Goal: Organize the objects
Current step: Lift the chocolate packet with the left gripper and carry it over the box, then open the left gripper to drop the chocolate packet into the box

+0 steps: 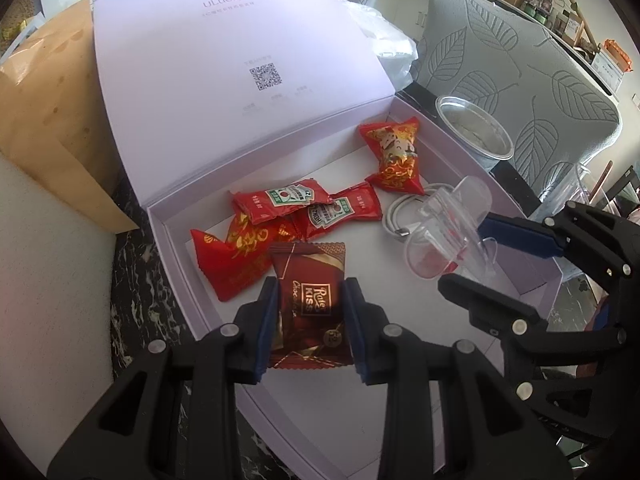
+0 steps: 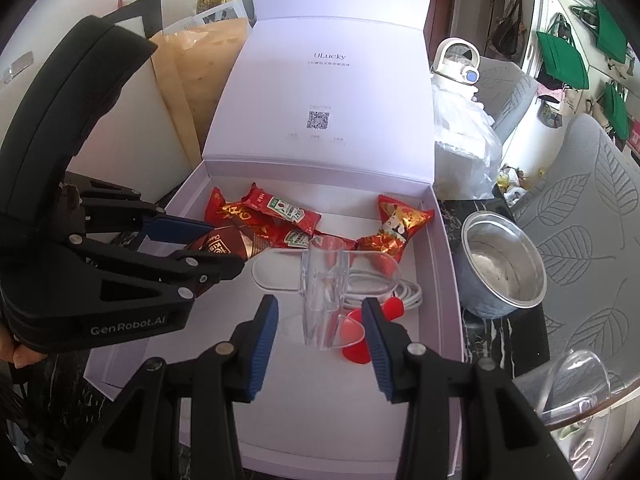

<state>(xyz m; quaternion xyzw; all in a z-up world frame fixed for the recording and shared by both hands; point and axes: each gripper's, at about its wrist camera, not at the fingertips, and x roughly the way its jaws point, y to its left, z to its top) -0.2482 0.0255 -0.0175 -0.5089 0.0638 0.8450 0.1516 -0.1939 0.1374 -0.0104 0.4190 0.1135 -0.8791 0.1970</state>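
Note:
An open white box holds red candy packets, ketchup sachets and a white cable. My left gripper is shut on a dark red chocolate packet just above the box floor. My right gripper is open around a clear plastic clip-like piece with red parts under it. The right gripper also shows in the left wrist view.
A metal cup stands right of the box. A clear plastic cup lies at the right front. A white plastic bag is behind. A brown paper bag stands left. Leaf-patterned chairs are behind.

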